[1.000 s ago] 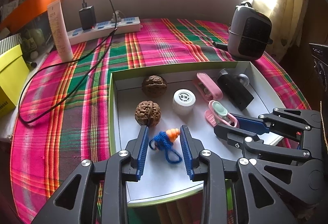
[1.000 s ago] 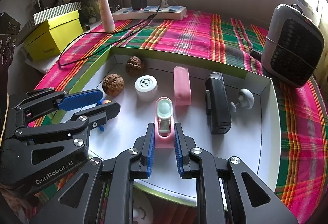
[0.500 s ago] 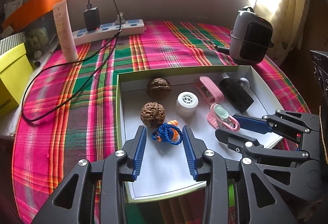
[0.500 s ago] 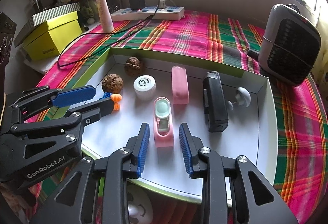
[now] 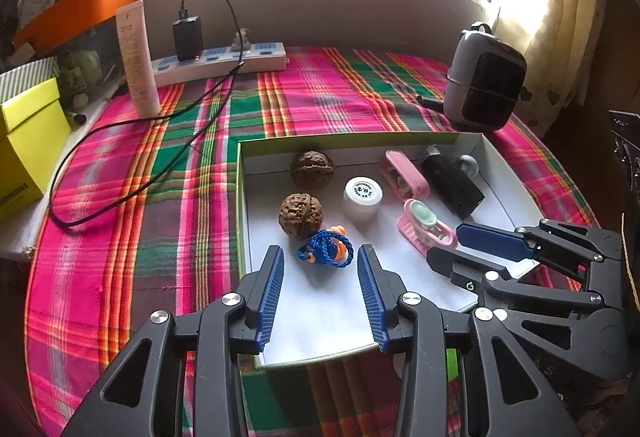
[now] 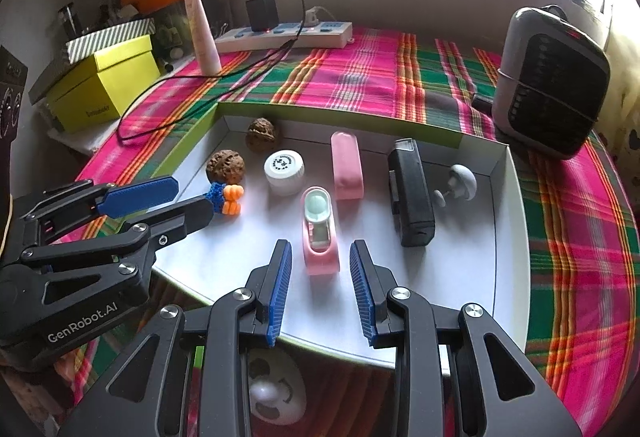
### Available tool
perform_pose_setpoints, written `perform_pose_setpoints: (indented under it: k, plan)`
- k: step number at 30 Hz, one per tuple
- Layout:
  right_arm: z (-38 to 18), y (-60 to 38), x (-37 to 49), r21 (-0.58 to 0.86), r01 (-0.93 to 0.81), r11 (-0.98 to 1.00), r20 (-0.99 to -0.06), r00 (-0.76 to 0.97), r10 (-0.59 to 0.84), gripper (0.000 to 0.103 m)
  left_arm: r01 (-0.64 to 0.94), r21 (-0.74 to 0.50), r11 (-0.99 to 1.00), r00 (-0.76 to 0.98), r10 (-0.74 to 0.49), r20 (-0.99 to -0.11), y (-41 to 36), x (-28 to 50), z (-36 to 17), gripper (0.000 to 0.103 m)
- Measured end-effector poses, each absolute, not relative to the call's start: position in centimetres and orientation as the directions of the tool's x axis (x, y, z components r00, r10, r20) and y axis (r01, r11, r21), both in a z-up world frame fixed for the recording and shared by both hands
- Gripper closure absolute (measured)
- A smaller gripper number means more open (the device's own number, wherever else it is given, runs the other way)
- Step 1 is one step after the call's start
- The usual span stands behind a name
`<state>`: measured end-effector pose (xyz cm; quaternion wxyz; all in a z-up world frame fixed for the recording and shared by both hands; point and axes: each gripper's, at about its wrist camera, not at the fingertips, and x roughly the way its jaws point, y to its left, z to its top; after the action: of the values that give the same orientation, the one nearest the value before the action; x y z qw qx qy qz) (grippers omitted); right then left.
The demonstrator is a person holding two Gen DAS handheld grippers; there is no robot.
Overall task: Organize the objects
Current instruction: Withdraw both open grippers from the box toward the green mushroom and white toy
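Through your left wrist camera, your left hand-held gripper point(image 5: 320, 269) hangs over the near left part of the shallow box point(image 5: 496, 165) on the table point(image 5: 120, 237). Its jaws have just been opening and stand apart, with nothing pressed between the pads. The blue-corded orange earplugs point(image 5: 326, 251) lie on the box floor just beyond the fingertips, touching the nearer walnut point(image 5: 301, 215). The second walnut point(image 5: 311, 169) sits by the far wall, the white cap point(image 5: 362, 197) beside it toward the middle, then the pink case point(image 5: 406, 177) and the black device point(image 5: 452, 183) toward the far right corner. Your right hand-held gripper point(image 5: 448, 245) reaches in from the right edge, next to the pink clip-shaped item point(image 5: 424, 227).

From your right wrist camera, the right hand-held gripper point(image 6: 320, 265) also has its jaws apart. The pink clip-shaped item point(image 6: 320, 229) lies flat with its near end just ahead of the fingertips, and neither pad is on it. A small white mushroom-shaped knob point(image 6: 460, 183) rests by the right wall, next to the black device point(image 6: 412, 193).

By my reading, every small item visible already lies inside the box, in a loose row, and both of your grippers are empty. If anything remains, it is tidying the spacing; no stray item shows on the cloth.
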<state>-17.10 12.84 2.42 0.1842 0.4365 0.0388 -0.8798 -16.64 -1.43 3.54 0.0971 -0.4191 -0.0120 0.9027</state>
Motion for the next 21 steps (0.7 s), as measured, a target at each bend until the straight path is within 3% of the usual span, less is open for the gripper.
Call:
perform_pose_setpoints:
  k: [21]
  plan:
    - [4.8,13.7,-12.4,0.113,0.330,-0.937,-0.722,-0.621,-0.305,0.071,-0.144,-0.127,-0.981,-0.677,0.191,-0.711,-2.4,-11.9,5.1,0.065]
